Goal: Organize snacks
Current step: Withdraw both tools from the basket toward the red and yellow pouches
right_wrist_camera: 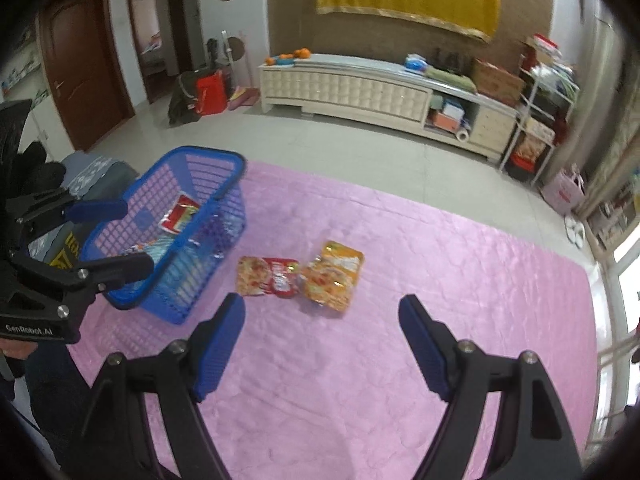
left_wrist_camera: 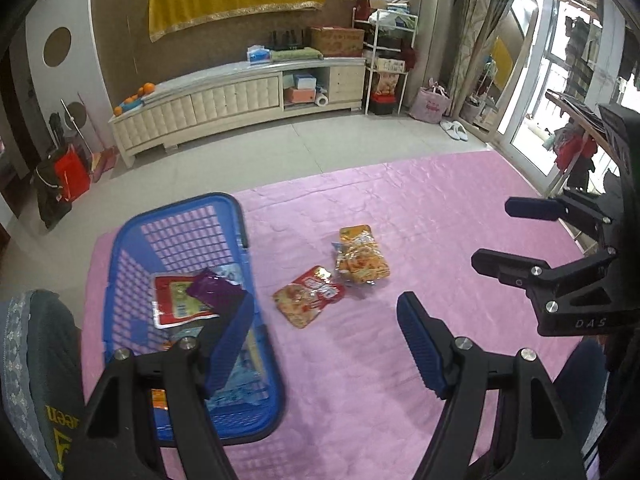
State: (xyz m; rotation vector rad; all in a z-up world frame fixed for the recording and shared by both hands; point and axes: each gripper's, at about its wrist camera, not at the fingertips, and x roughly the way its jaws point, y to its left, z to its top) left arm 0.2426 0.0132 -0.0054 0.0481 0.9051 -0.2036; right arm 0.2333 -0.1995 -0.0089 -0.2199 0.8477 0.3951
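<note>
Nearest the cameras, both claws stand wide apart and empty. The left gripper point(left_wrist_camera: 324, 344) hangs over the near end of the blue basket point(left_wrist_camera: 120, 256), its left finger above the basket's inside and its right finger over the pink cloth point(left_wrist_camera: 400, 208). The right gripper point(right_wrist_camera: 322, 344) hovers above bare cloth, just short of the loose packets, touching nothing.

A little farther out, two snack packets lie on the cloth to the right of the basket: a red-and-orange packet point(right_wrist_camera: 268, 276) nearer the basket, and an orange packet point(right_wrist_camera: 334, 276) beside it, the two touching or slightly overlapping at their edges. These are what is left to do.

Inside the basket several packets already lie flat: a red packet point(left_wrist_camera: 176, 300) with a purple packet point(left_wrist_camera: 216, 290) across its corner, and some pale blue wrappers beneath, too blurred to count.

So the sorting looks largely done, with two packets outstanding. Beyond the cloth's far edge runs tiled floor, then a low cream cabinet point(left_wrist_camera: 224, 98) against the wall.
</note>
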